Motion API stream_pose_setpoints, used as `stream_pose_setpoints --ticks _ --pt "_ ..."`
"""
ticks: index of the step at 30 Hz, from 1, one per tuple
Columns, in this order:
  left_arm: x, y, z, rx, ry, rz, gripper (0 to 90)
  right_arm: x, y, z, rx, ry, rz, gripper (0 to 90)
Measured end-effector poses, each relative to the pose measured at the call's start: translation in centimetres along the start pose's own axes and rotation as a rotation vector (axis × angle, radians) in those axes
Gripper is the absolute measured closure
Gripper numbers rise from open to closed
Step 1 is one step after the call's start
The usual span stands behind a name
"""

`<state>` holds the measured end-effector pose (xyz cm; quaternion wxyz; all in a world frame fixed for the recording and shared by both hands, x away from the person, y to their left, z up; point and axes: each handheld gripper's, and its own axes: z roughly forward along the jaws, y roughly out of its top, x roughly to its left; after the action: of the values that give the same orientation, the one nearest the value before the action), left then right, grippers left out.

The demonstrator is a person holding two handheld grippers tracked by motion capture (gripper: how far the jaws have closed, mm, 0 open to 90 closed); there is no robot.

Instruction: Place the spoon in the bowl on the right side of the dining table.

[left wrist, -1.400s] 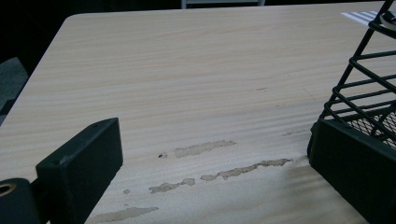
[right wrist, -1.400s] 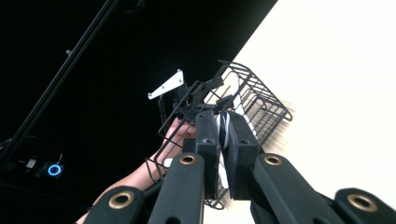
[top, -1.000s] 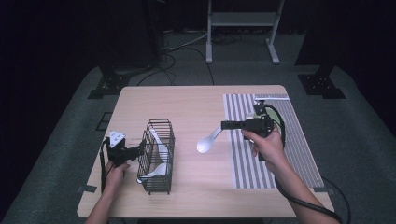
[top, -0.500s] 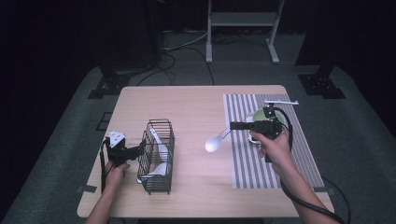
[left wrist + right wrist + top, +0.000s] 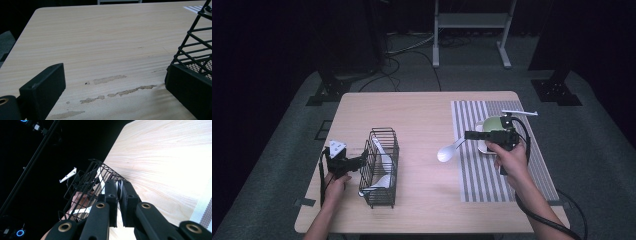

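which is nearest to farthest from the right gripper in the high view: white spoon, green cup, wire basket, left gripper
1. white spoon, clamped in the right gripper
2. green cup, just behind, on the striped mat
3. wire basket, mid-table toward the left
4. left gripper, at the basket's far side

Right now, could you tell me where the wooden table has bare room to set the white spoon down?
Free: the wooden table behind the black wire basket, and between it and the striped mat. Crowded: the mat's far end, by the green cup.
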<state>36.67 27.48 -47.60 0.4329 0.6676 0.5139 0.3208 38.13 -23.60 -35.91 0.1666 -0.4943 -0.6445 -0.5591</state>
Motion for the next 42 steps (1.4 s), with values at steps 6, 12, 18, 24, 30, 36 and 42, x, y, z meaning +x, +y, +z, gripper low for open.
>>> stream_pose_setpoints --ticks 6,12,18,24,30,36,42 --pt "0.0 0.0 0.0 0.001 0.000 0.003 1.6 -0.4 0.0 -0.6 -0.017 -0.010 0.004 85.0" --pt "0.0 0.0 0.0 -0.001 0.000 0.001 1.6 -0.8 0.2 -1.5 -0.034 -0.029 0.013 85.1" --pt "0.0 0.0 0.0 0.001 0.001 -0.001 1.6 -1.4 0.2 -2.3 -0.053 -0.040 0.028 85.1" --pt "0.0 0.0 0.0 0.001 0.001 0.000 1.6 -1.8 0.3 -2.9 -0.069 -0.049 0.039 85.1" --pt "0.0 0.0 0.0 0.001 0.001 -0.001 1.6 -2.1 0.4 -3.6 -0.087 -0.055 0.046 85.0" --pt "0.0 0.0 0.0 0.001 0.002 -0.001 1.6 -2.5 0.5 -3.8 -0.096 -0.065 0.051 85.1" --pt "0.0 0.0 0.0 0.001 0.002 -0.001 1.6 -2.9 0.7 -4.3 -0.113 -0.071 0.058 85.1"
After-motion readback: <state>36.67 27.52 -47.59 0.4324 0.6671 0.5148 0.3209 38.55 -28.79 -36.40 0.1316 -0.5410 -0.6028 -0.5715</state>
